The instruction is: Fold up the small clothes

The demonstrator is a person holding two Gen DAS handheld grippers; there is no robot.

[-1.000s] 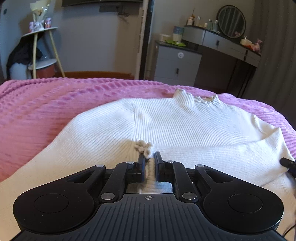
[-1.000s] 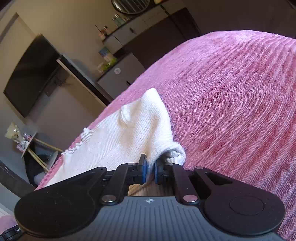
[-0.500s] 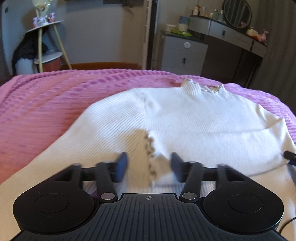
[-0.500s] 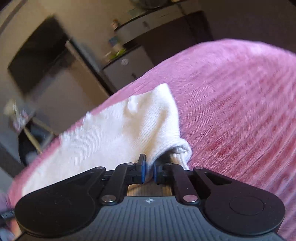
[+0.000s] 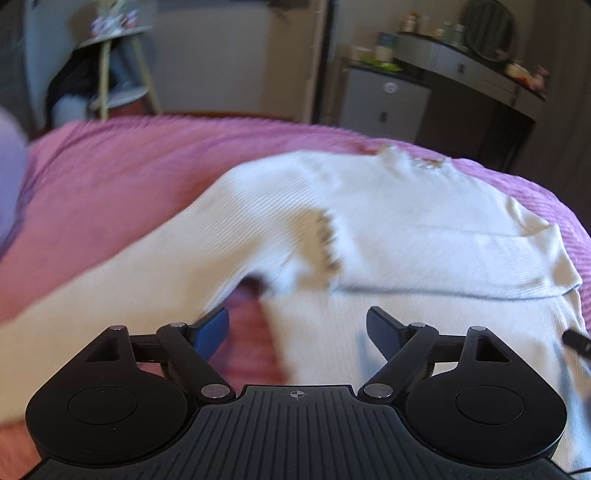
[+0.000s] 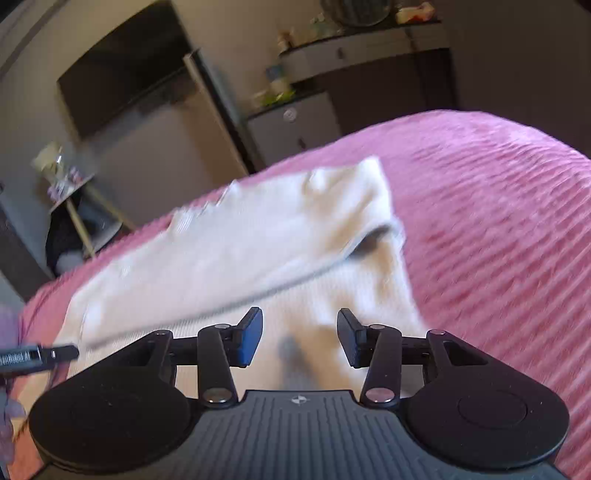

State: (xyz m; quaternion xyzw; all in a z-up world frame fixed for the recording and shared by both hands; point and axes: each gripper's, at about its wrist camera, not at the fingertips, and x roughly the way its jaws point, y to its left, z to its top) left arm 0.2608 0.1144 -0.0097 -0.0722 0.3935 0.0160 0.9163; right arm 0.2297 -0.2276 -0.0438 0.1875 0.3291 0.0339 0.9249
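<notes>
A small white ribbed sweater (image 5: pixel 406 221) lies on the pink bedspread (image 5: pixel 129 177), collar at the far side. Its left sleeve is folded in, the frilly cuff (image 5: pixel 327 243) resting on the chest. The right sleeve lies folded across the body, its cuff end (image 6: pixel 373 240) near the garment's right edge. My left gripper (image 5: pixel 297 328) hovers just short of the cuff, its jaws opening wide with nothing pressed between them. In the right wrist view the sweater (image 6: pixel 240 258) spreads ahead of my right gripper (image 6: pixel 299 336), whose jaws are also opening over the fabric without gripping it.
Beyond the bed stand a grey cabinet (image 5: pixel 384 99), a dressing table with a round mirror (image 5: pixel 484 33) and a small side table (image 5: pixel 118 66). The other gripper's tip (image 6: pixel 37 356) shows at the left edge of the right wrist view. Bare bedspread (image 6: pixel 498 221) extends to the right.
Both grippers were shut on sleeve cuffs; both have let go, spread their jaws and pulled back. The sleeves now lie folded on the sweater's body.
</notes>
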